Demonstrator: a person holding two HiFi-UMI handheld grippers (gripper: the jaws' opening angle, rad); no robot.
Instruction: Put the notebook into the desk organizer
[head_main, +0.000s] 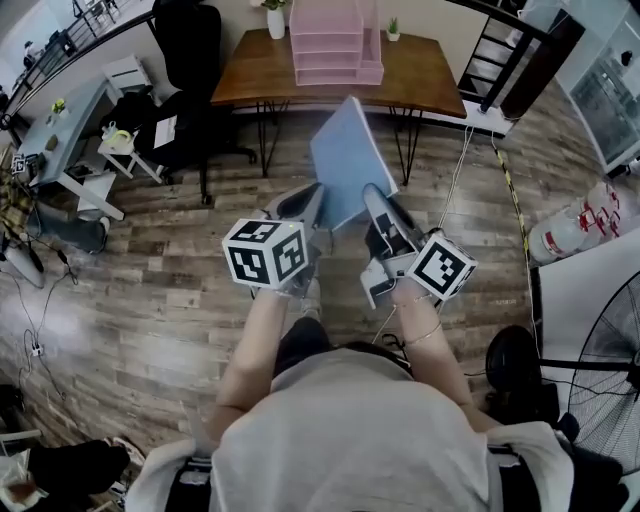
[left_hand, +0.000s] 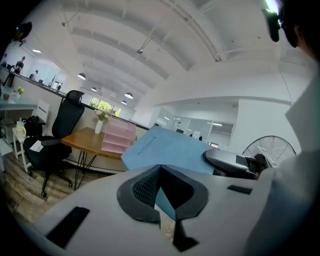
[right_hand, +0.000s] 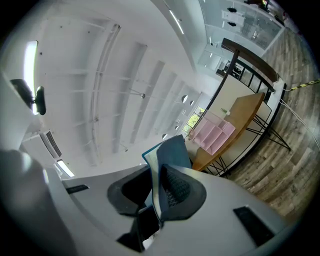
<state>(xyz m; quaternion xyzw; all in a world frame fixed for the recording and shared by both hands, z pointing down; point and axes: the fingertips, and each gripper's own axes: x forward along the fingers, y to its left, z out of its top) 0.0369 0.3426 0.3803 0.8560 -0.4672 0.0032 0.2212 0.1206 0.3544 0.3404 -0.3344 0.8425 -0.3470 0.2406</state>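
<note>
A light blue notebook is held up in the air, tilted, in front of the wooden desk. My left gripper is shut on its lower left edge, and my right gripper is shut on its lower right edge. In the left gripper view the notebook runs out from between the closed pads of the left gripper. In the right gripper view I see the notebook edge-on, pinched in the right gripper. The pink desk organizer stands on the desk beyond it.
A black office chair stands left of the desk. A white vase and a small plant flank the organizer. A light side table is at far left, a floor fan at right. Cables run across the wooden floor.
</note>
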